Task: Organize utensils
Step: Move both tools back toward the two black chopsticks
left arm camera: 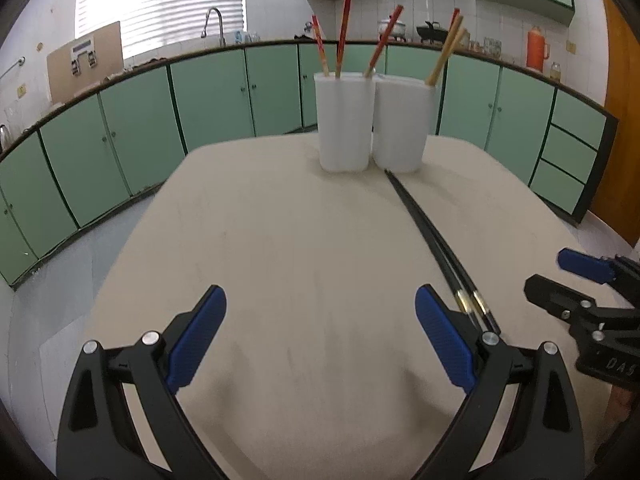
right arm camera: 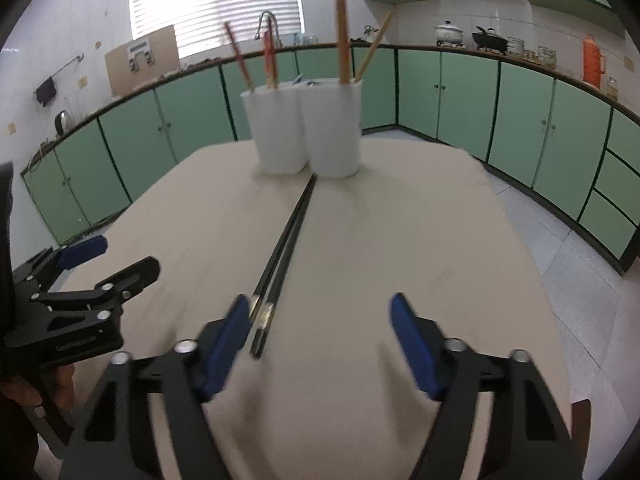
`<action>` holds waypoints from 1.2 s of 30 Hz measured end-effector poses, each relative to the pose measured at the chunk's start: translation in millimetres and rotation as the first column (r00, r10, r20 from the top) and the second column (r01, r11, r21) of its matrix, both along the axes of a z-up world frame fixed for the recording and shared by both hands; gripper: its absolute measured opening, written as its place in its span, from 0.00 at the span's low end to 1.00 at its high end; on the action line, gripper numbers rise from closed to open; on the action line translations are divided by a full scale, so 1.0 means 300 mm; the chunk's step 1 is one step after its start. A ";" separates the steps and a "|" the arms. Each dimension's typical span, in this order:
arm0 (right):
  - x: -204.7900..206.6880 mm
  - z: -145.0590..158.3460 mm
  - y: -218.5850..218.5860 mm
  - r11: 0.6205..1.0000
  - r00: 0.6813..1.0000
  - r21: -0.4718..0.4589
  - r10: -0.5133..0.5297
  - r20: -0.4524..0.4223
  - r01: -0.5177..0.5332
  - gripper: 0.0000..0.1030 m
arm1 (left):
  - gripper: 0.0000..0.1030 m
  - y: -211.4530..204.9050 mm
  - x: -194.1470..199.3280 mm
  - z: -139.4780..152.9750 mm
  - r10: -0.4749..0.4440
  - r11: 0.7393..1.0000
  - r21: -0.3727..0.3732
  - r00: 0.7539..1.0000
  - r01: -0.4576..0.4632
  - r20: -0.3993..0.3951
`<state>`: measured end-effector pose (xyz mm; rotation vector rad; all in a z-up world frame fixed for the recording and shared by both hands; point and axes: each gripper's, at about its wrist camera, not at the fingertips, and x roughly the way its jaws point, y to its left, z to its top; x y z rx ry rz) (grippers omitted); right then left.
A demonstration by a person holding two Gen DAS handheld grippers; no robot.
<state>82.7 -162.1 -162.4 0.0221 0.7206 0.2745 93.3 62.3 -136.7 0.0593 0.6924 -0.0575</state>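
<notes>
A pair of black chopsticks (left arm camera: 428, 232) lies on the beige table, its far tips touching the white holders; it also shows in the right wrist view (right arm camera: 286, 244). Two white holders stand at the far edge: the left holder (left arm camera: 344, 124) (right arm camera: 274, 132) has red chopsticks, the right holder (left arm camera: 404, 124) (right arm camera: 334, 128) has wooden ones. My left gripper (left arm camera: 320, 336) is open and empty, left of the black pair. My right gripper (right arm camera: 318, 340) is open and empty, its left pad (right arm camera: 224, 344) beside the pair's near ends; it also shows in the left wrist view (left arm camera: 560, 280).
The beige table (left arm camera: 280, 260) falls off to a tiled floor (right arm camera: 560, 240) on both sides. Green cabinets (left arm camera: 208, 96) line the walls behind. My left gripper shows at the left of the right wrist view (right arm camera: 108, 260).
</notes>
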 end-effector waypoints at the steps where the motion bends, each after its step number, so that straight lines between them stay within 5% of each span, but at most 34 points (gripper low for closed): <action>1: -0.003 -0.006 0.010 1.000 1.000 0.002 0.009 -0.010 -0.009 0.51 | 0.90 -0.005 0.002 0.003 0.001 1.000 0.000 1.000 -0.001 -0.007; 10: -0.023 -0.040 0.087 0.998 0.996 -0.018 0.065 -0.052 -0.066 0.24 | 0.90 -0.016 0.003 -0.005 0.006 1.000 -0.003 0.999 -0.006 -0.037; 36: -0.024 -0.075 0.061 1.000 0.995 -0.015 -0.016 -0.099 0.015 0.06 | 0.90 -0.056 0.008 -0.002 -0.031 0.999 -0.021 0.999 0.031 -0.039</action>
